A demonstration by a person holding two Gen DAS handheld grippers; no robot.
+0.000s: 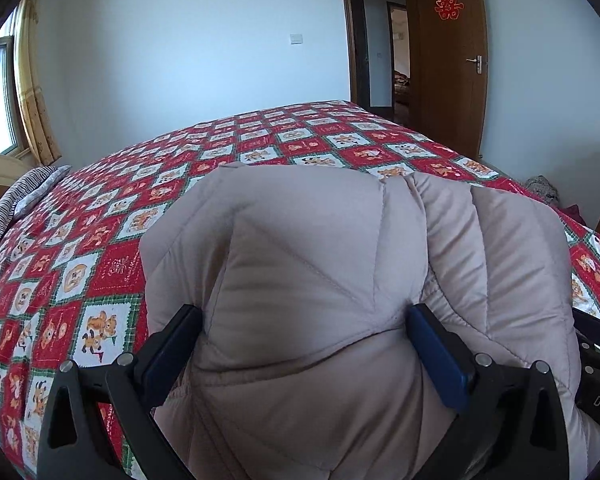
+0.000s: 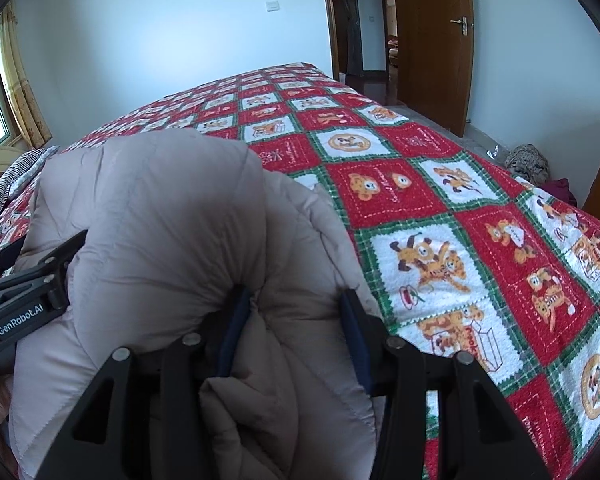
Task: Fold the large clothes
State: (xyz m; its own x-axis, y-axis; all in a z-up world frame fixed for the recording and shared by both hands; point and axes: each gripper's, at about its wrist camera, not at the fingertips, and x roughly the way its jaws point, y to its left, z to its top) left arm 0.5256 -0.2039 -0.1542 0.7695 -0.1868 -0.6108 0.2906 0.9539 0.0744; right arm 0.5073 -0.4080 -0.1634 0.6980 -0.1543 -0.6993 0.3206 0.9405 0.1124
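Fingers of both my left gripper (image 1: 304,328) and right gripper (image 2: 294,316) are squeezing the puffy beige quilted jacket (image 1: 320,240); I'm keeping both hands level while laying it flat on the red checked bedspread (image 2: 440,200).

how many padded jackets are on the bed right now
1. A beige padded jacket lies bunched on the red patterned bedspread at the near edge, gripped by the left gripper and right gripper. More could be hidden beneath it.

The puffy beige quilted coat (image 1: 340,264) is blocking both grippers' fronts; the red-and-white checked bedspread (image 2: 460,208) beyond is lying open.
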